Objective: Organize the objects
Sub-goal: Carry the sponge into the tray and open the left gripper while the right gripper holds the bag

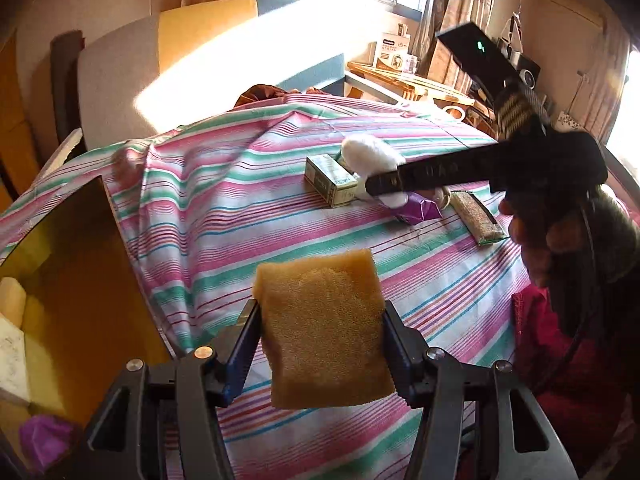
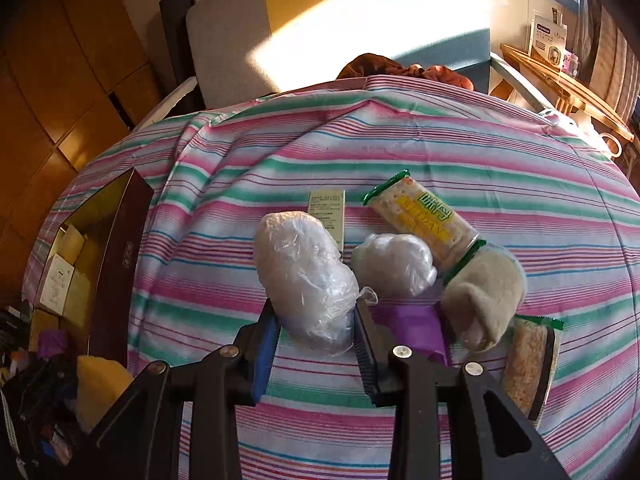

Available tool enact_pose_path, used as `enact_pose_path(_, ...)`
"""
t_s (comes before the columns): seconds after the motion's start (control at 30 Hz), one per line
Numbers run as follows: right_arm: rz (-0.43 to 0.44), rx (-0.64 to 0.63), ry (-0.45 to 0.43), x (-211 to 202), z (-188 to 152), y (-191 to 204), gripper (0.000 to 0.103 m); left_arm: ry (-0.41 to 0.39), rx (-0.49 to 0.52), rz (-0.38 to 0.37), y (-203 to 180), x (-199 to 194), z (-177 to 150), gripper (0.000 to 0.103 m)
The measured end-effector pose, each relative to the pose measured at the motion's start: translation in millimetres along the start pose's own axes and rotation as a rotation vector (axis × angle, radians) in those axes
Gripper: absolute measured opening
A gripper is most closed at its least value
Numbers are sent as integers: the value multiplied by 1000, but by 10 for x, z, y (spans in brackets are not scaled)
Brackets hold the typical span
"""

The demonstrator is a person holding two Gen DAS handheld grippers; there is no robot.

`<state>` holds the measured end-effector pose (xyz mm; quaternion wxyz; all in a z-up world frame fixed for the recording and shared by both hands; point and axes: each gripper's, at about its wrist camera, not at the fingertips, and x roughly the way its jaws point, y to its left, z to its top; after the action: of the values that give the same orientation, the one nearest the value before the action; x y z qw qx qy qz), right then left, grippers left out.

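Observation:
My left gripper (image 1: 320,316) is shut on a tan sponge (image 1: 324,328) and holds it above the striped cloth (image 1: 240,208). My right gripper (image 2: 316,320) is shut on a white plastic-wrapped bundle (image 2: 304,276), seen from the left wrist view (image 1: 372,156) as lifted over the pile. On the cloth lie a second wrapped bundle (image 2: 394,264), a cracker pack (image 2: 424,220), a small box (image 2: 328,216), a rolled sock (image 2: 484,292), a purple packet (image 2: 412,328) and a scouring pad (image 2: 528,368).
An open dark box (image 2: 120,248) with several items inside stands at the cloth's left edge; it also shows in the left wrist view (image 1: 80,264). A sofa (image 2: 320,32) is behind the table. A wooden shelf (image 2: 560,80) stands at the back right.

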<state>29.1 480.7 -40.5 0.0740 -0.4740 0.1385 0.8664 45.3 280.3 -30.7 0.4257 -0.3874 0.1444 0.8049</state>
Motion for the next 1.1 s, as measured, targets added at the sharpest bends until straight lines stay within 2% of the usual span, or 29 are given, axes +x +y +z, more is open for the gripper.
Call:
enact_pose_path(0.13, 6, -81, 36, 146, -164, 237, 35, -36, -31, 68, 154, -288, 22, 59)
enact_pose_path(0.37, -40, -158, 99, 381, -298, 339, 35, -59, -116, 165, 516, -554, -17, 59)
enact_pose_path(0.6, -61, -165, 118, 422, -297, 308, 35, -63, -177, 218, 776, -664, -124, 59)
enact_pose_path(0.73, -64, -168, 124, 427, -290, 309, 35, -50, -221, 217, 922, -685, -196, 59)
enact_pose_path(0.93, -69, -171, 128, 438, -287, 323, 35, -56, -377, 201, 1450, -835, -302, 59)
enact_pose_path(1.1, -72, -180, 129, 451, -280, 339, 35, -48, -595, 184, 2200, -963, -398, 59)
